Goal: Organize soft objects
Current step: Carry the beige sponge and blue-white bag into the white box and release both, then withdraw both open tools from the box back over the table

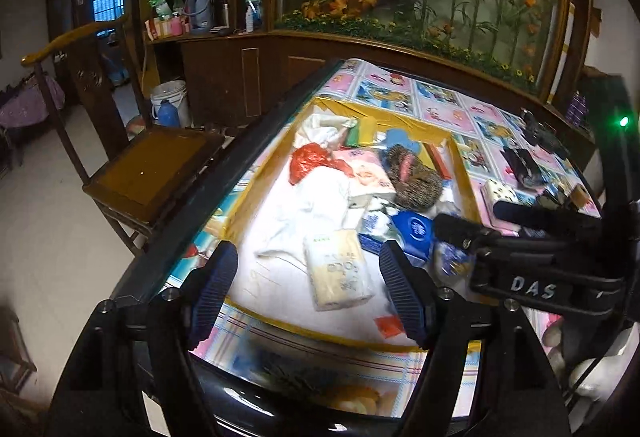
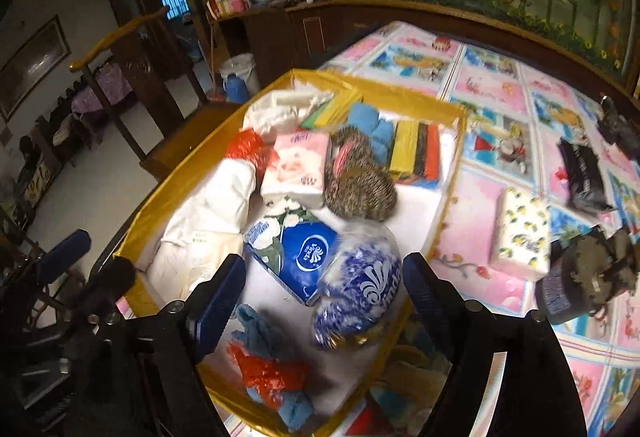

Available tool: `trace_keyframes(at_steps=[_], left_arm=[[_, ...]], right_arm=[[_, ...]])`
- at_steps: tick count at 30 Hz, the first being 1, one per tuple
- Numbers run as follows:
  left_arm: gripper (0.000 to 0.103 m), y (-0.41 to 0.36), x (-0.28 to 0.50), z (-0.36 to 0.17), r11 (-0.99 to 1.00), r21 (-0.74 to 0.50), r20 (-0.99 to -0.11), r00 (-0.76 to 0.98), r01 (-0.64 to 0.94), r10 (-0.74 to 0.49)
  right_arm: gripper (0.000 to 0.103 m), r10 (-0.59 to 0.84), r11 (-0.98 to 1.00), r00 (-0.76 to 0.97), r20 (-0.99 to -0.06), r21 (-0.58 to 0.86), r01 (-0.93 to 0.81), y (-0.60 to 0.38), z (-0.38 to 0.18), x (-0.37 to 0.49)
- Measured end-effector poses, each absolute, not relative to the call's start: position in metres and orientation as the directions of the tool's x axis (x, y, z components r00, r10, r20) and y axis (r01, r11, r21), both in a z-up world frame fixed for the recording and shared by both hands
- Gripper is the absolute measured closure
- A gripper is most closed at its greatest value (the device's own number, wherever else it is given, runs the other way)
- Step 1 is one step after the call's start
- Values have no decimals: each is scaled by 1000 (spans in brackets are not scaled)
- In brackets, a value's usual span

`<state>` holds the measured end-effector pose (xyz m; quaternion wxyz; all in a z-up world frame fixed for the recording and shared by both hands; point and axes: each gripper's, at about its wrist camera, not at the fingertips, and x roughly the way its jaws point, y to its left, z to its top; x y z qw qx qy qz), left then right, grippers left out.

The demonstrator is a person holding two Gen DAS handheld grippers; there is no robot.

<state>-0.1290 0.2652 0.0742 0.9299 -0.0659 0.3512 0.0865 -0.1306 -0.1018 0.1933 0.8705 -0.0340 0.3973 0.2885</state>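
Left tongs (image 1: 308, 283) apart above a cream tissue pack (image 1: 338, 271). Right tongs (image 2: 324, 299) apart over a blue patterned bag (image 2: 360, 287) inside the gold-rimmed tray (image 2: 448, 173) on the surface (image 2: 500, 85).

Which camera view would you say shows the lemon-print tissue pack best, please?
The right wrist view: the lemon-print tissue pack lies whole on the tablecloth, outside the gold-edged area. The left wrist view shows only part of it, small beyond the other gripper.
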Motion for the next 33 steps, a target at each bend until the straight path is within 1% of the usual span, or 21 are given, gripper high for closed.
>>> trace_keyframes(at_steps=[3, 9, 18, 23, 29, 33], left_arm=[[30, 256, -132, 77, 981, -48, -666, 738, -188, 109], [30, 235, -134, 82, 987, -17, -670, 735, -161, 108], [30, 192, -133, 86, 993, 54, -676, 729, -101, 110], [30, 169, -129, 82, 994, 83, -692, 714, -66, 105], [30, 137, -122, 73, 993, 115, -716, 693, -8, 89], [30, 122, -117, 66, 995, 93, -745, 666, 42, 41]], right_arm=[[18, 471, 845, 549, -690, 173, -506, -119, 200, -138], [18, 442, 879, 594, -672, 194, -435, -165, 201, -146], [16, 388, 921, 644, -659, 248, -301, -272, 201, -161], [15, 357, 933, 668, -653, 291, -214, -337, 200, -163], [14, 315, 933, 678, -664, 348, -92, -406, 186, -164], [14, 297, 926, 675, -675, 376, -31, -442, 175, -166]])
